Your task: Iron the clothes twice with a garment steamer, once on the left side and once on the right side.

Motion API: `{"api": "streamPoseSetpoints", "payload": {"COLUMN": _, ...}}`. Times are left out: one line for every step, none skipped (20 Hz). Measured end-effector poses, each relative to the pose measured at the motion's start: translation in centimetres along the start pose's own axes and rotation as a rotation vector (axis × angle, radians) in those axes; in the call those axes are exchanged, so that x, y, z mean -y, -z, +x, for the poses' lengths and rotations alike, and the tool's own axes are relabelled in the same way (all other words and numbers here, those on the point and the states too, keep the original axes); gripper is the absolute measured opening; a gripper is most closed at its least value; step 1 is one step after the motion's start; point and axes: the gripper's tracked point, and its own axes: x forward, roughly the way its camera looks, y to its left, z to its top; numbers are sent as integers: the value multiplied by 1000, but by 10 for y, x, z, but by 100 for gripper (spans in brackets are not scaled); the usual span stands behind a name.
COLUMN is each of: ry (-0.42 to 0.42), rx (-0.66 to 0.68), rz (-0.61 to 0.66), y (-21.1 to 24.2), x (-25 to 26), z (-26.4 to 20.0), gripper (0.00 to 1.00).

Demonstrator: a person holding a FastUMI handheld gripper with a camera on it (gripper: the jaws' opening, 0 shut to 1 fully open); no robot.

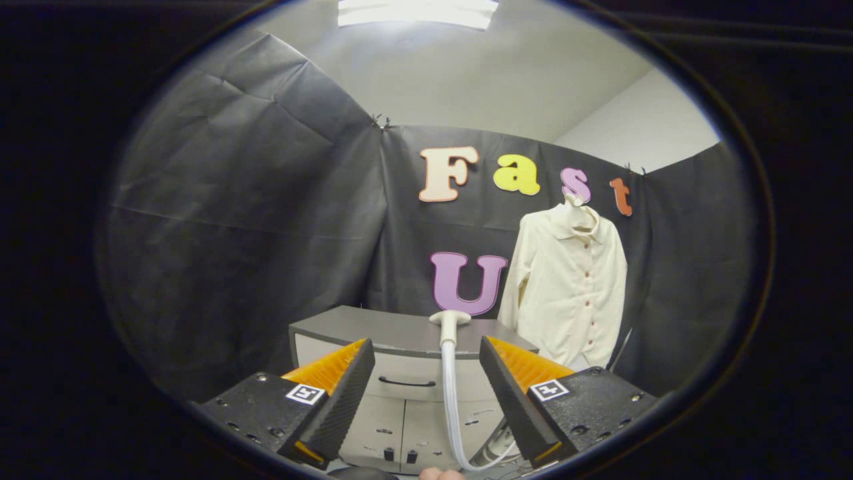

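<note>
Gripper: its two wedge-shaped fingers stand spread wide apart, pinching nothing; each has a ribbed inner pad and a flat mounting block with a square printed marker.
Steamer head: one white, smooth plastic nozzle, flared like a small trumpet at the top, standing upright between the fingers and beyond their tips, touching neither.
Steamer axis: long axis vertical, the flared mouth up, in front of the cabinet's top edge.
Hose: one pale, translucent flexible tube running straight down from the nozzle, then curving off toward the right finger's base at the bottom.
Shirt: one cream, long-sleeved cloth shirt with a collar and a single row of small dark buttons down the front (about five can be counted), hanging upright against the booth wall, beyond the right finger and to the right of the steamer head, well apart from it.
Shirt texture: matte woven look, soft folds along the sleeves, which hang down at both sides.
Cabinet: one low grey cabinet with a smooth flat top, a drawer with a dark curved handle, and two lower doors; it stands beyond the fingers, left of the shirt.
Booth wall: black creased cloth, pinned at its seams.
Ceiling light: one bright rectangular panel overhead.
Fingertips: a person's fingertips (barely visible) peek in below the hose.
</note>
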Motion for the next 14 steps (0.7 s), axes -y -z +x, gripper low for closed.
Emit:
{"api": "streamPoseSetpoints", "payload": {"ry": -1, "rx": 0, "rz": 6, "y": 0, "x": 1, "z": 0, "gripper": 96}}
{"api": "streamPoseSetpoints", "payload": {"ry": -4, "rx": -4, "rz": 16, "y": 0, "x": 0, "z": 2, "gripper": 96}}
{"api": "streamPoseSetpoints", "payload": {"ry": -8, "rx": -11, "rz": 34, "y": 1, "x": 0, "z": 3, "gripper": 96}}
{"api": "streamPoseSetpoints", "payload": {"ry": -13, "rx": -19, "rz": 55, "y": 3, "x": 0, "z": 7, "gripper": 96}}
{"api": "streamPoseSetpoints", "payload": {"ry": -15, "rx": -26, "rz": 69, "y": 3, "x": 1, "z": 10, "gripper": 96}}
{"api": "streamPoseSetpoints", "payload": {"ry": -15, "rx": -32, "rz": 75, "y": 4, "x": 3, "z": 15, "gripper": 96}}
{"api": "streamPoseSetpoints", "payload": {"ry": -12, "rx": -39, "rz": 78, "y": 5, "x": 6, "z": 22, "gripper": 96}}
{"api": "streamPoseSetpoints", "payload": {"ry": -10, "rx": -49, "rz": 75, "y": 7, "x": 8, "z": 30, "gripper": 96}}
{"api": "streamPoseSetpoints", "payload": {"ry": -15, "rx": -65, "rz": 70, "y": 11, "x": 8, "z": 40, "gripper": 96}}
{"api": "streamPoseSetpoints", "payload": {"ry": -15, "rx": -80, "rz": 65, "y": 15, "x": 9, "z": 49, "gripper": 96}}
{"api": "streamPoseSetpoints", "payload": {"ry": -14, "rx": -93, "rz": 66, "y": 18, "x": 11, "z": 59, "gripper": 96}}
{"api": "streamPoseSetpoints", "payload": {"ry": -17, "rx": -109, "rz": 77, "y": 23, "x": 12, "z": 70, "gripper": 96}}
{"api": "streamPoseSetpoints", "payload": {"ry": -22, "rx": -121, "rz": 90, "y": 27, "x": 12, "z": 80, "gripper": 96}}
{"api": "streamPoseSetpoints", "payload": {"ry": -25, "rx": -131, "rz": 106, "y": 29, "x": 13, "z": 91, "gripper": 96}}
